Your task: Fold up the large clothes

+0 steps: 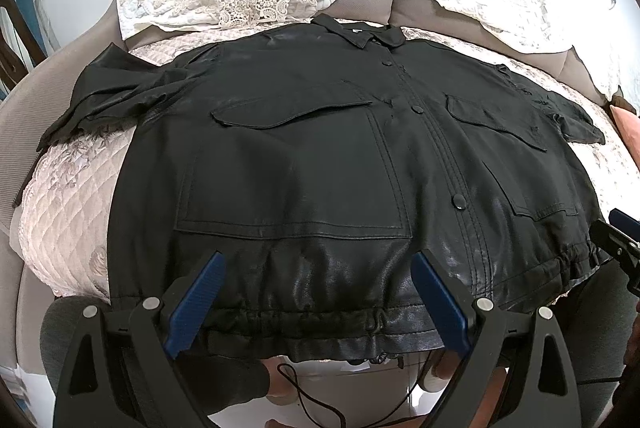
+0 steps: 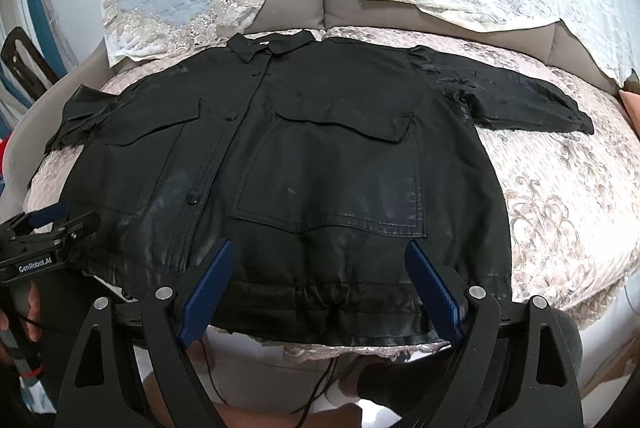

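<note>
Your left gripper (image 1: 316,302) stands wide open, empty, above the hem of the black jacket (image 1: 320,155). The jacket lies flat on the sofa cushion (image 2: 560,195), collar away from you. Your right gripper (image 2: 318,292) likewise gapes empty over the hem.

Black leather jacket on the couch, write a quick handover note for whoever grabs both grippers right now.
Left gripper: open, poised over the hem on its side, holding nothing.
Right gripper: open, poised over the hem on its side, holding nothing.
The black leather jacket lies spread flat, front up and buttoned, on the pink quilted couch cover, collar at the far edge, both sleeves out to the sides, drawstring hem nearest you.
Done: jacket laid out. No fold made yet.
Left: probably fold the sleeves in, then fold the body.
</note>
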`<state>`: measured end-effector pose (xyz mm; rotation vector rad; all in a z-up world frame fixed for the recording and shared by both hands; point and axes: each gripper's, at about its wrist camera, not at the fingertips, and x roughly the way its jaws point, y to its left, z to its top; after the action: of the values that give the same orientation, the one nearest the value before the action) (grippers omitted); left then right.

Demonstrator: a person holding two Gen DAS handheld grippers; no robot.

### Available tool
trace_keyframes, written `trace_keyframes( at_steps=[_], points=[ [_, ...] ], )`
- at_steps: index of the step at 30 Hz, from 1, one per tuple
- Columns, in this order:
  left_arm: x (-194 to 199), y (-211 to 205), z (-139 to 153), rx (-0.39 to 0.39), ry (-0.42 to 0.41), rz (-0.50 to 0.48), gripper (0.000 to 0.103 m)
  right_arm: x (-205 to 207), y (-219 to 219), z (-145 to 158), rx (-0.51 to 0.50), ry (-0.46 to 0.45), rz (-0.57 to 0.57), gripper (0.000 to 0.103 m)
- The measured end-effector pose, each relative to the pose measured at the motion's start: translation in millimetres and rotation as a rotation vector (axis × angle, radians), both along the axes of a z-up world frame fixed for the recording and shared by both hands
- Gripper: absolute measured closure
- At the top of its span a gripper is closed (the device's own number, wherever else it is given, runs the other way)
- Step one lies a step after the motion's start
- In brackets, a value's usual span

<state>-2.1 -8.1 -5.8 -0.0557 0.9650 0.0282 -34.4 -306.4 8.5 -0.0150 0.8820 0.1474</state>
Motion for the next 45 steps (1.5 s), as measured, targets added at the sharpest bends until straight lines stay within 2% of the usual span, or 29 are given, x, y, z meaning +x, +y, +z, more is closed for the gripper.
trace_keyframes(
  at_steps=[19,33,45],
  points=[
    [-1,-3,-5,-0.006,0.016,-0.002,0.008,-1,6,-5,0.012,0.018,0.024,0.016],
    [-3,-5,-2,0.005,-0.006,-0.027,0.008,-2,11,-2,0.017,0.017,0.045,0.016],
    [-3,-3,-5,-0.028,0.023,-0.032,0.008,-2,15,-3,0.004,0.025,0.047,0.016]
  ],
)
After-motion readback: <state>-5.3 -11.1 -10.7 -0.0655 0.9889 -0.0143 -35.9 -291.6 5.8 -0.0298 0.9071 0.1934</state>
